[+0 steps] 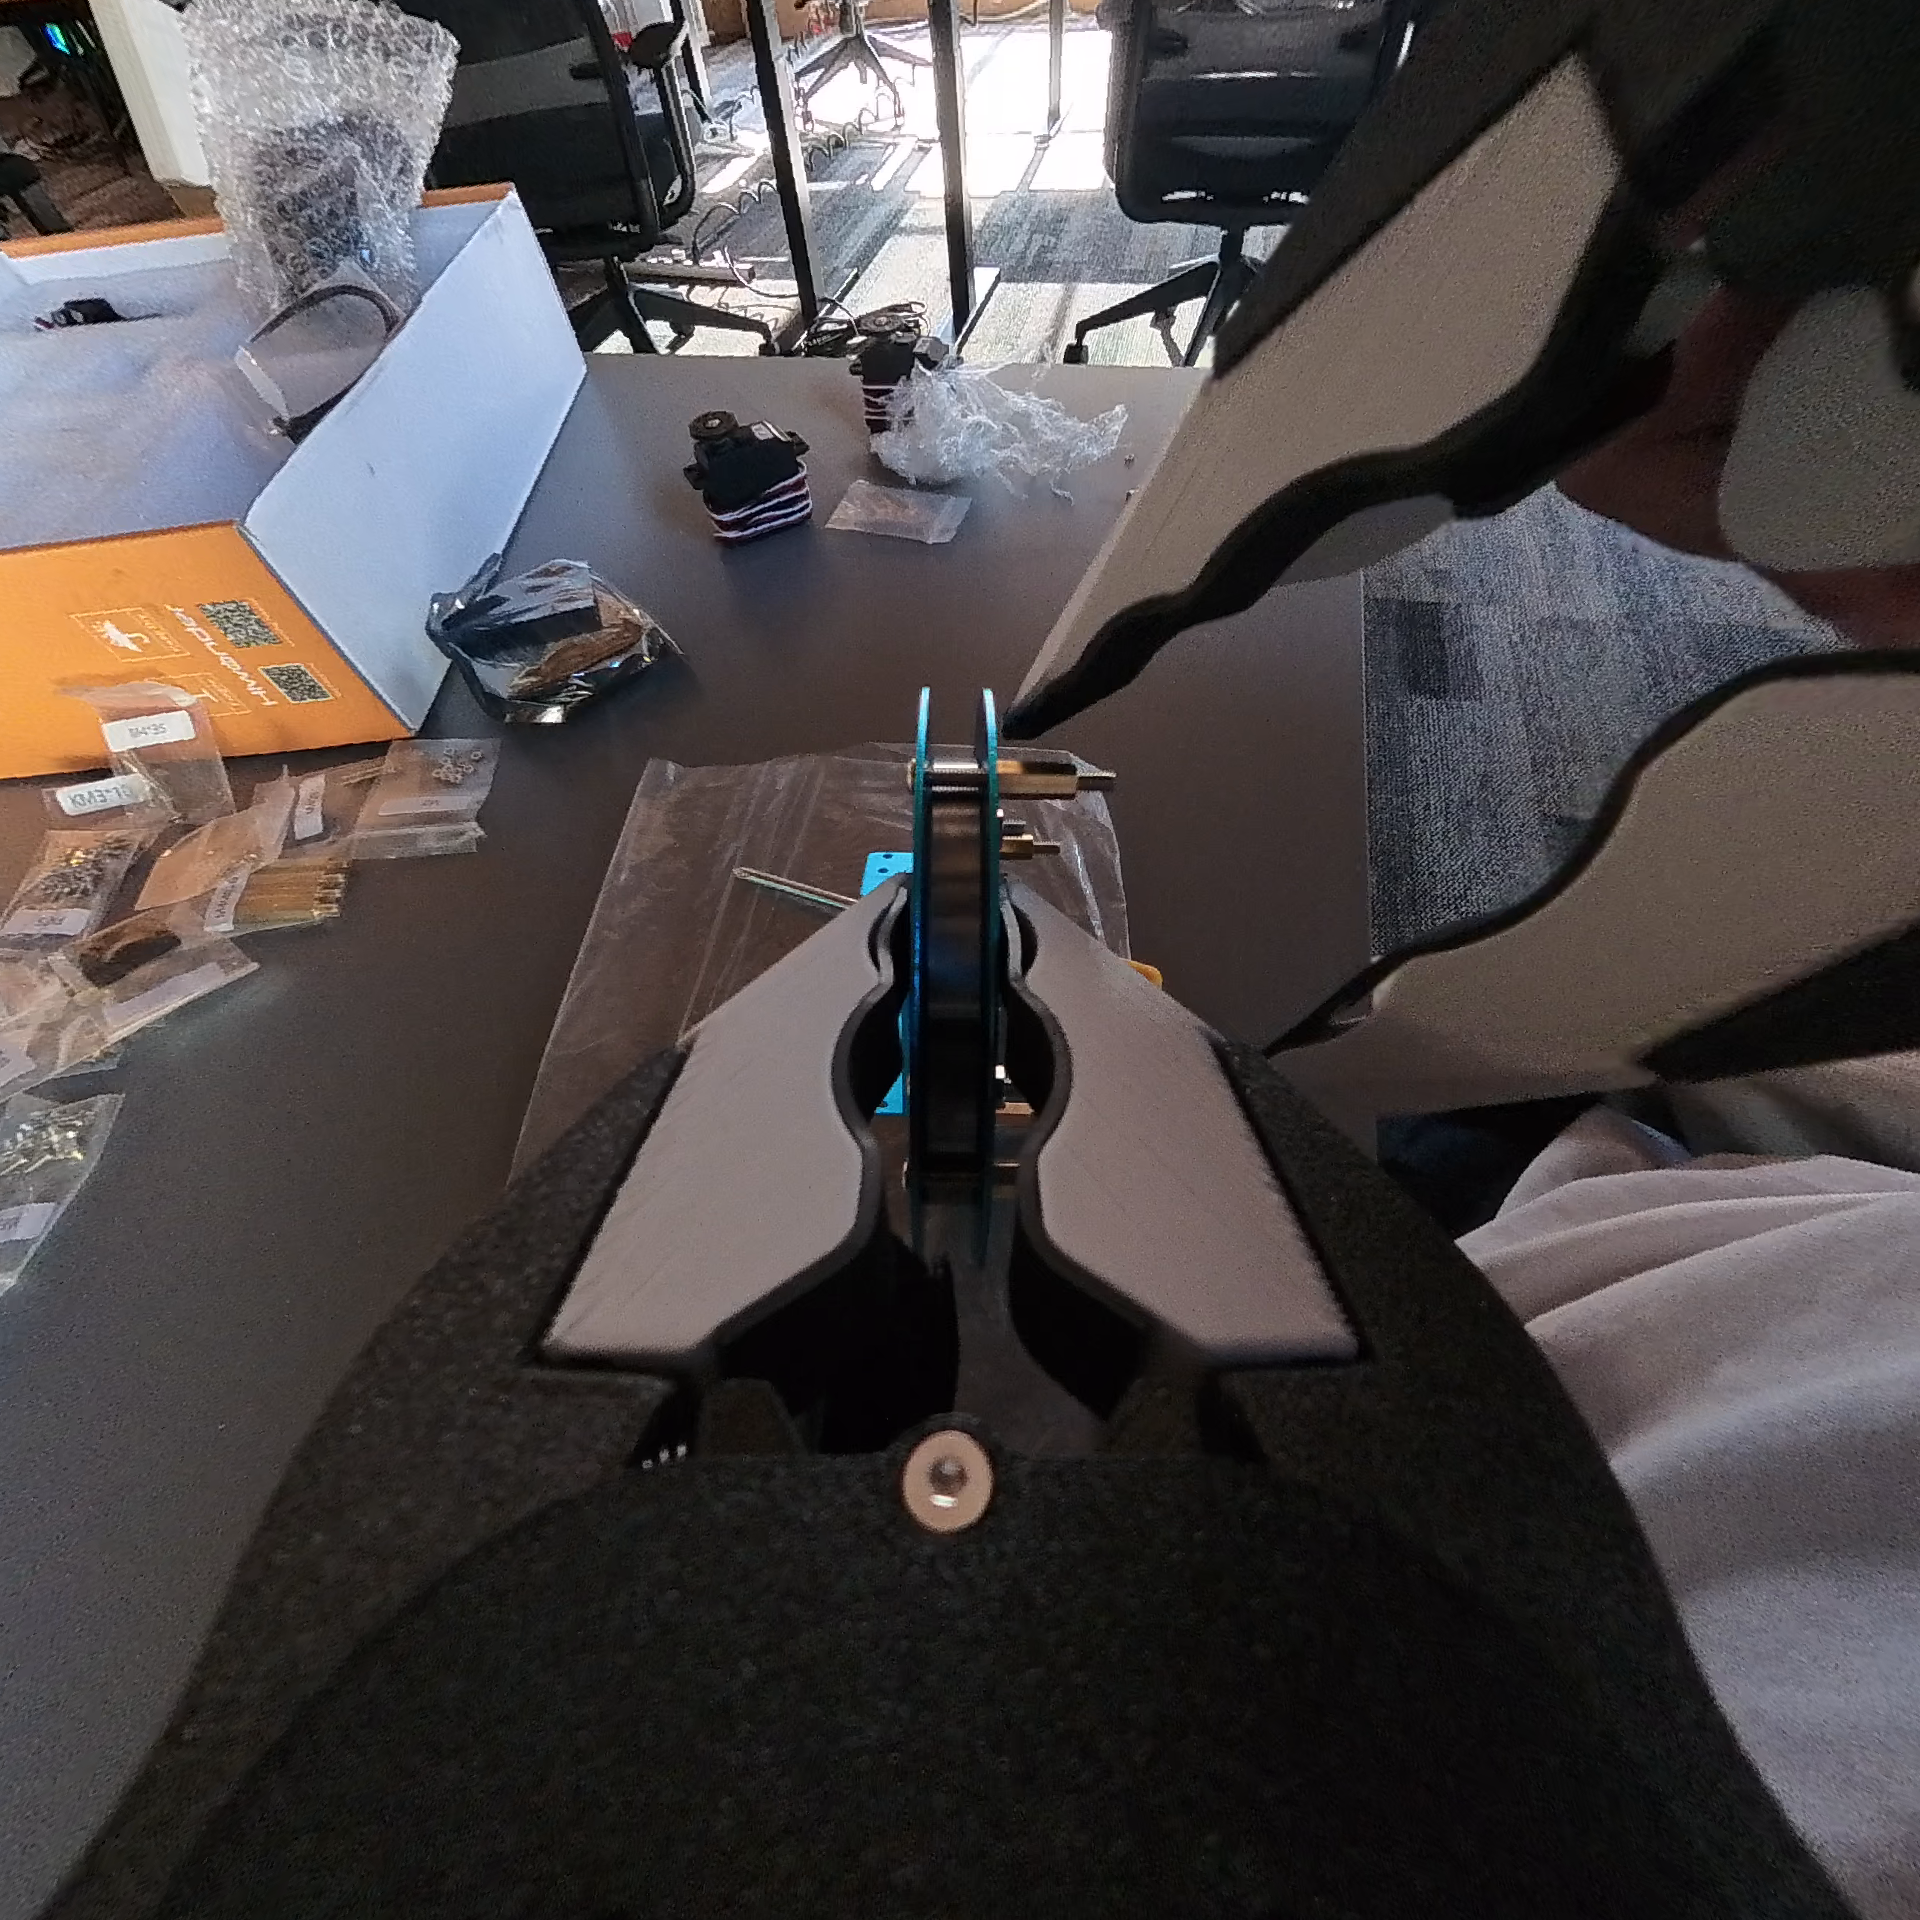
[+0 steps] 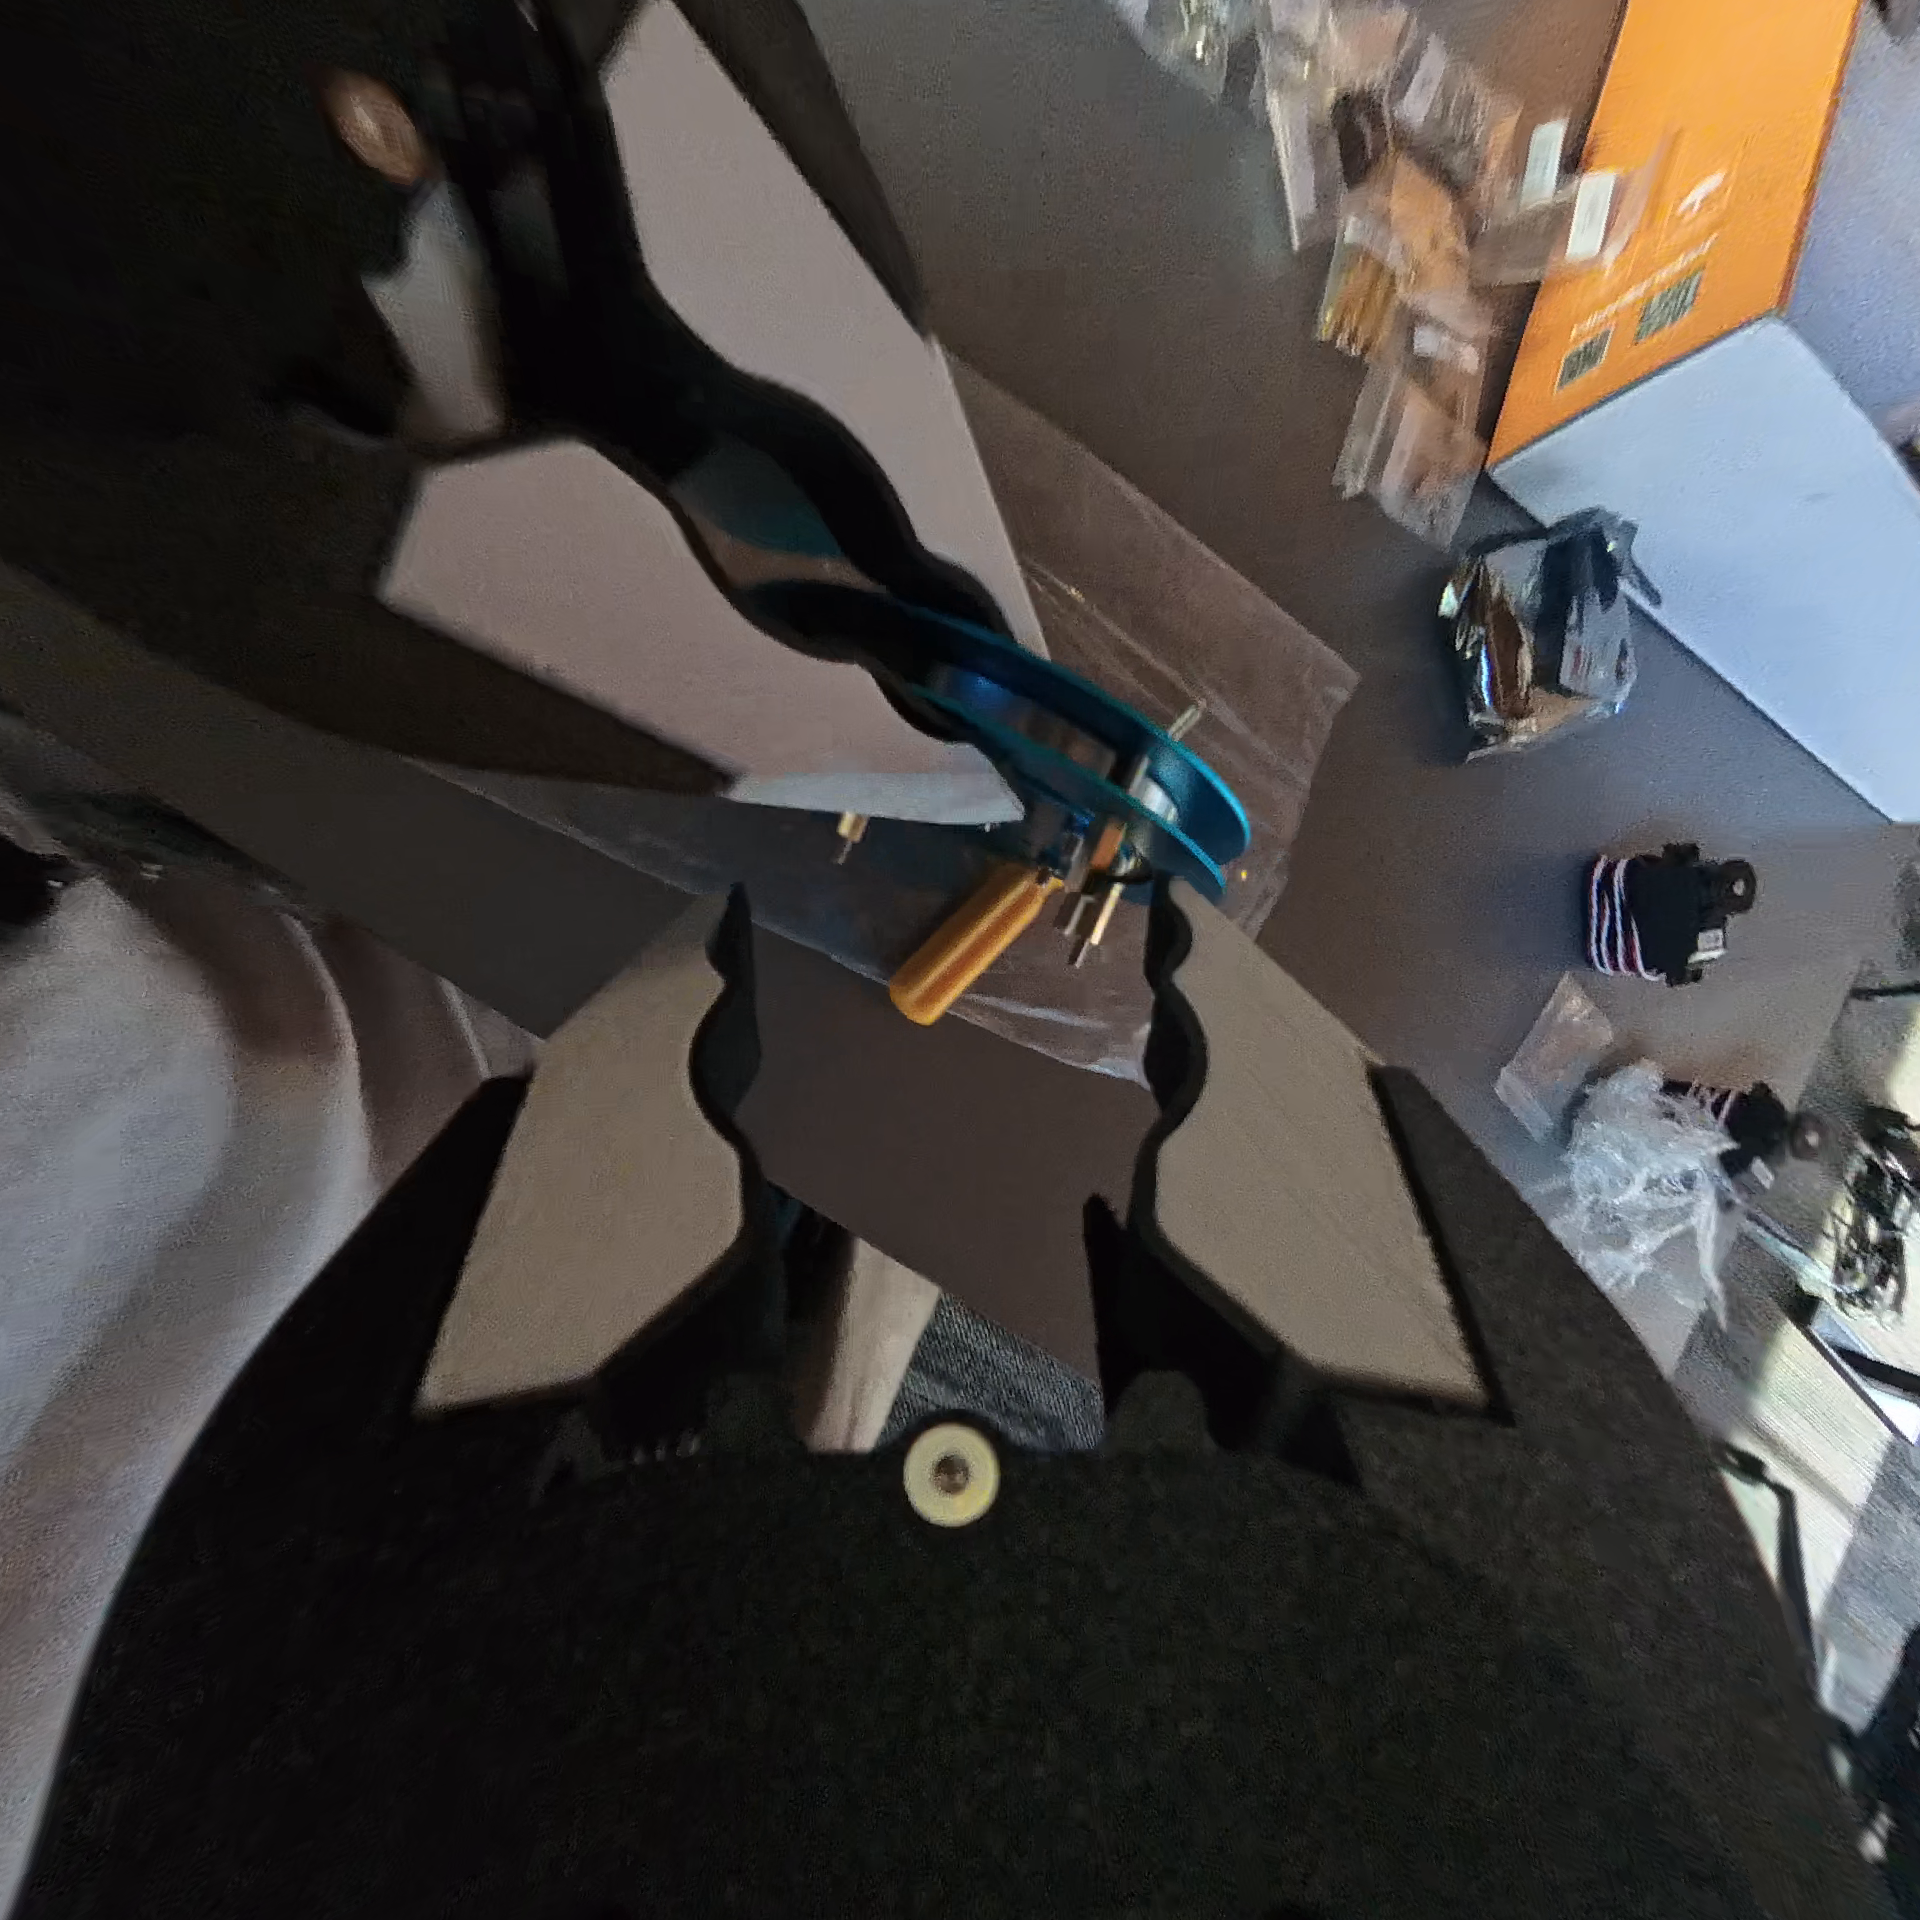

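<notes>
Your left gripper (image 1: 953,935) is clamped on the blue two-disc part (image 1: 954,914), held edge-up. Your right gripper (image 2: 951,914), jaws spread and empty, hovers just beside its protruding pins (image 2: 1091,925). A bump there could, I judge, twist the discs loose onto the plastic bag (image 1: 748,831) below.

I've got a dark grey table (image 1: 260,1143) in front of me, and it's cluttered. Far left, an open orange box (image 1: 156,644) with white inner walls, a wad of bubble wrap (image 1: 312,135) standing in it. Just beside the box, a scatter of small clear hardware bags (image 1: 208,862), and a crumpled dark foil bag (image 1: 551,644) at its corner. Further back I see a black servo (image 1: 750,478) wound in red-and-white wire, a second servo (image 1: 888,374) against some crumpled clear plastic (image 1: 987,426). A flat clear bag (image 1: 727,821) lies mid-table. Office chairs (image 1: 561,135) behind, grey carpet (image 1: 1558,644) on the right
</notes>
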